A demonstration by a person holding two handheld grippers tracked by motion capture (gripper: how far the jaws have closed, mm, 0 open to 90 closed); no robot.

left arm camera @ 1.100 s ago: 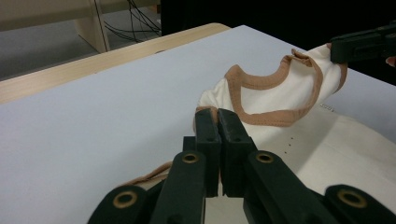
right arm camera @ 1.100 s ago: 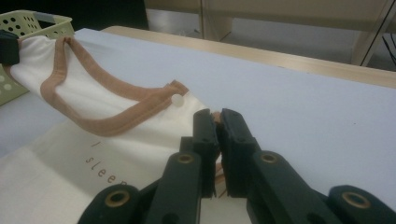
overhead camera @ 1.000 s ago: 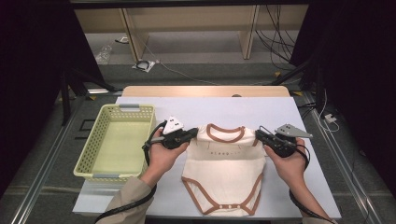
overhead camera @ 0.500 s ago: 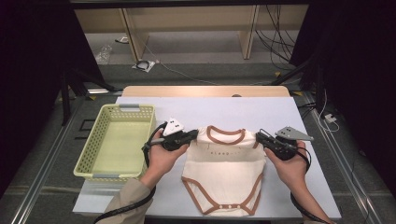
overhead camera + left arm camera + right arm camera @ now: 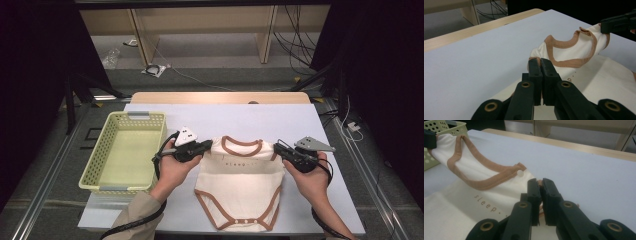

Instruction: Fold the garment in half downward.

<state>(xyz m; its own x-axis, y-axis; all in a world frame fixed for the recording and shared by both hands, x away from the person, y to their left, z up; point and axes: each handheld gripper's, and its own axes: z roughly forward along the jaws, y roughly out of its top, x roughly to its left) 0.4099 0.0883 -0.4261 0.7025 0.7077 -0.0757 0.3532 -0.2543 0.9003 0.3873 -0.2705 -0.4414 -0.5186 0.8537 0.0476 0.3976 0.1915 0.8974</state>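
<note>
At centre frame, your left tongs [image 5: 206, 146] and right tongs [image 5: 278, 148] pinch the baby bodysuit [image 5: 240, 187] by its shoulders (both clamped); lift evenly.

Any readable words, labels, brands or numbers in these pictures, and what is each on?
"sleep." in small brown letters on the chest of the cream bodysuit, with dots after it, in the right gripper view.
The same line in the high view is too small to read.
Nothing else carries text.
</note>
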